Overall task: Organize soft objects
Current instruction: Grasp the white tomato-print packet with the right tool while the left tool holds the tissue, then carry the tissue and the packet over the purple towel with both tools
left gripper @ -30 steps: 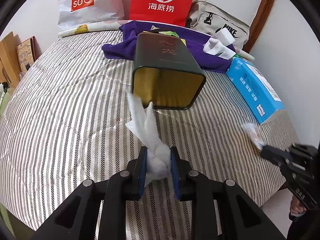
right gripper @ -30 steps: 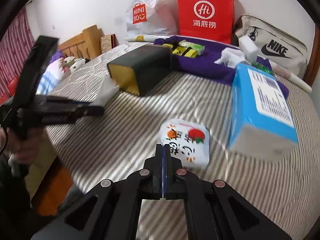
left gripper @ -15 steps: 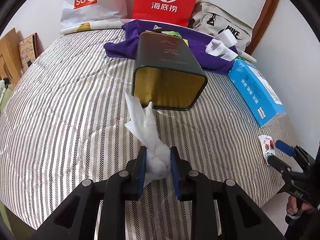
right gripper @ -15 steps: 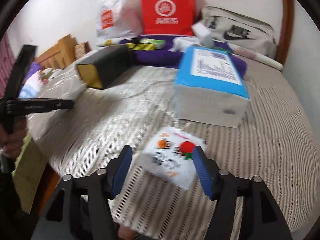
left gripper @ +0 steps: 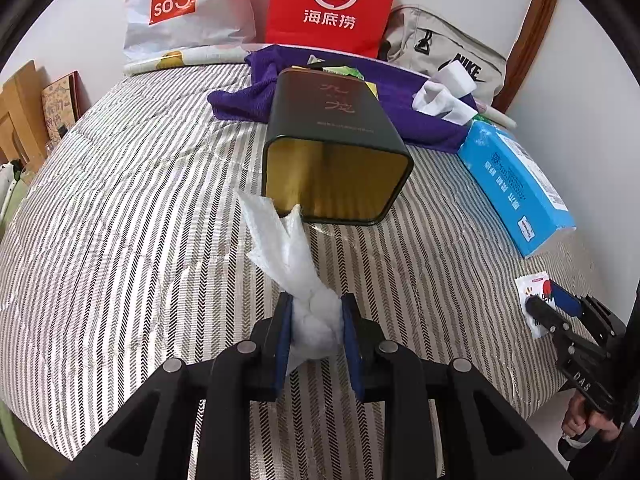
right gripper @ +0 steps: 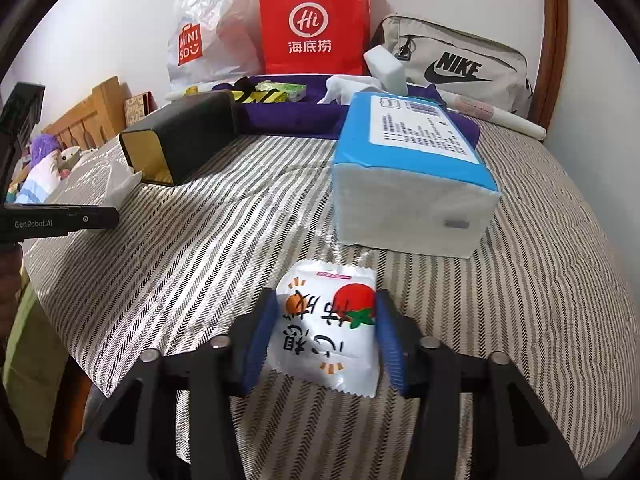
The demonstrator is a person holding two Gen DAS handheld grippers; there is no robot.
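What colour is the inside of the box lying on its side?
The tin box is gold inside and dark outside. The left wrist view shows it best.

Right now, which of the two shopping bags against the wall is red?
The Haidilao paper bag with the white "Hi" logo; the Miniso bag beside it is white plastic.

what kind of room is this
Most likely a bedroom: everything lies on a bed with a striped quilt, a wooden headboard stands at one end, and shopping bags lean on the wall.
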